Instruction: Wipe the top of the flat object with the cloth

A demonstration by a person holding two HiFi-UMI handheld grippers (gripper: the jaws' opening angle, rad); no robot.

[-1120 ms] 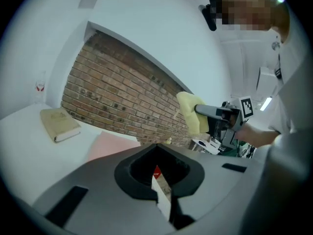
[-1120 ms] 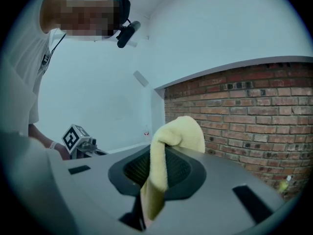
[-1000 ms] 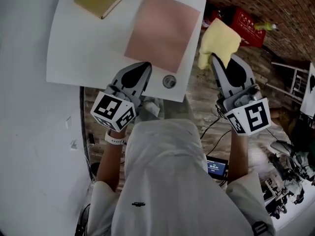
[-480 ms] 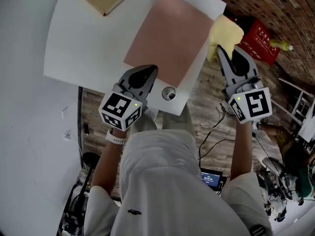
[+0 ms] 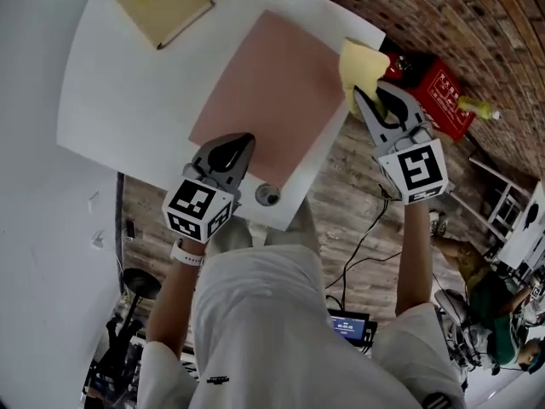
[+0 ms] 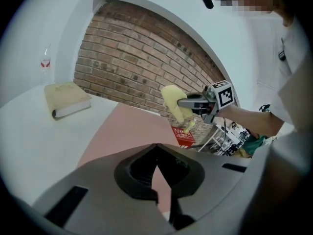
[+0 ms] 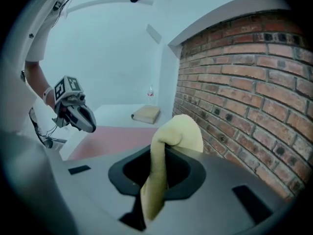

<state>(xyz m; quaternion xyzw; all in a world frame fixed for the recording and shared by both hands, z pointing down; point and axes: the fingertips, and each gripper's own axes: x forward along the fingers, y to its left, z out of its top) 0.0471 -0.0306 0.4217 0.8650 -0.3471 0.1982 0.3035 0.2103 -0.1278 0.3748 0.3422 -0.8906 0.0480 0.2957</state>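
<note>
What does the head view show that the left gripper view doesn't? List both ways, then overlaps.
Head view only: the round metal fitting at the table's near edge, and a small lit screen. Left gripper view only: the left hand-held gripper's shut, empty jaws. Both: pink mat, book, and yellow cloth in the right hand-held gripper.

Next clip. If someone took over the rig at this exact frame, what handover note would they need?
Left gripper: shut, empty, over the near edge of the pink flat sheet on the white table.
Right gripper: shut on the yellow cloth, held in the air at the sheet's right side, by the table edge.
Done: cloth is in hand.
Left: the cloth is not on the sheet yet; lower it and wipe the sheet's top. A book lies at the table's far left, clear of the sheet.
</note>
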